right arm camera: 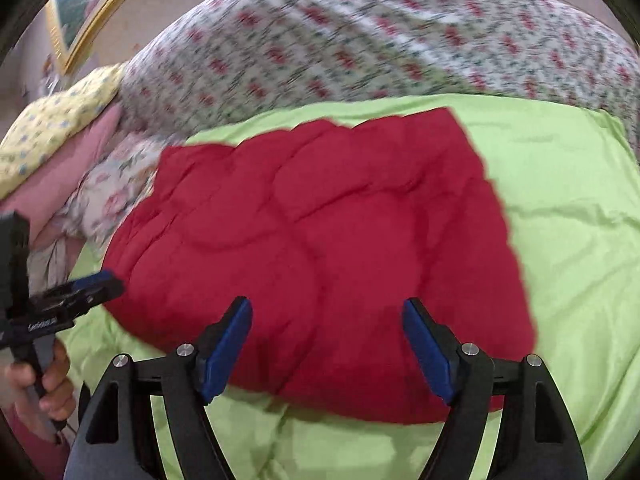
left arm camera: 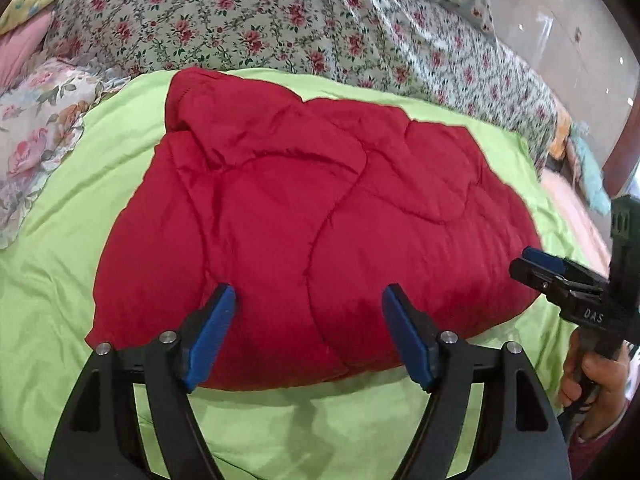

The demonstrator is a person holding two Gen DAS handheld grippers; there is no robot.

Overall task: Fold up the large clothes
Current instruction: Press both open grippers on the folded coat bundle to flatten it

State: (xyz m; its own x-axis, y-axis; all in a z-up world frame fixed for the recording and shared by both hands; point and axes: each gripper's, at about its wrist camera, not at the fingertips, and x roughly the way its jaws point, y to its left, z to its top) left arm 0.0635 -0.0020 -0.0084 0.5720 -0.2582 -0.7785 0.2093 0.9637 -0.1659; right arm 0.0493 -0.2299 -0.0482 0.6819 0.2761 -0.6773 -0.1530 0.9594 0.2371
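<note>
A red quilted padded garment [left arm camera: 304, 220] lies folded into a thick bundle on a lime-green sheet [left arm camera: 60, 280]. It also shows in the right wrist view [right arm camera: 332, 248]. My left gripper [left arm camera: 310, 296] is open and empty, held just above the bundle's near edge. My right gripper [right arm camera: 326, 310] is open and empty over the near edge too. The right gripper appears at the right of the left wrist view [left arm camera: 536, 262]. The left gripper appears at the left of the right wrist view [right arm camera: 102, 284].
A floral duvet [left arm camera: 248, 20] is heaped behind the green sheet [right arm camera: 560, 184]. Floral and pink pillows [left arm camera: 36, 120] lie at the left. A yellow patterned cushion [right arm camera: 52, 128] and a gold-framed picture [right arm camera: 84, 12] are at the far left.
</note>
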